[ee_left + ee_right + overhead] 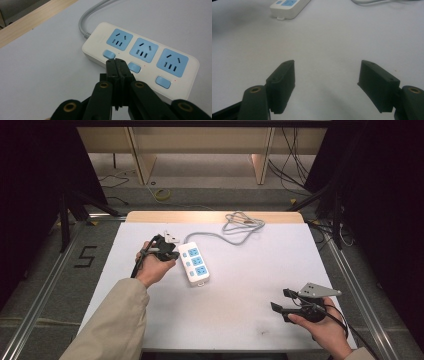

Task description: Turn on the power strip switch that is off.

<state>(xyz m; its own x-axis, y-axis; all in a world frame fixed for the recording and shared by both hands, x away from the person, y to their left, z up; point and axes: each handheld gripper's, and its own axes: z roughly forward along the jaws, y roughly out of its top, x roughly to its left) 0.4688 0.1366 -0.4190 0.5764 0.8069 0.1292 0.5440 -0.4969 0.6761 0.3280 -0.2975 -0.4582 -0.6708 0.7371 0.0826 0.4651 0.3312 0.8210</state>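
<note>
White tabletop w/ a wooden far edge, dark room around it, cables on the floor beyond. Power strip (194,263) lies left of centre, cord end far, three blue sockets in a row, each w/ its own blue switch along the left side; grey cord (235,227) loops off toward the far edge.

Left gripper (116,65) has its jaws pressed together, nothing between them, tips poised at the strip's left edge, between the far switch (109,54) and the middle switch (134,67); touching or just above, can't tell. Right gripper (325,75) sits near the right front corner of the table, jaws spread wide, empty, well apart from the strip.

Looks like the step is pressing a switch w/ the closed tips. To do it well: keep jaws shut so they act as one finger, centre on one button rather than the gap, push straight down, not sideways, since the strip is light and could slide. Right gripper could steady the near end if it shifts.
</note>
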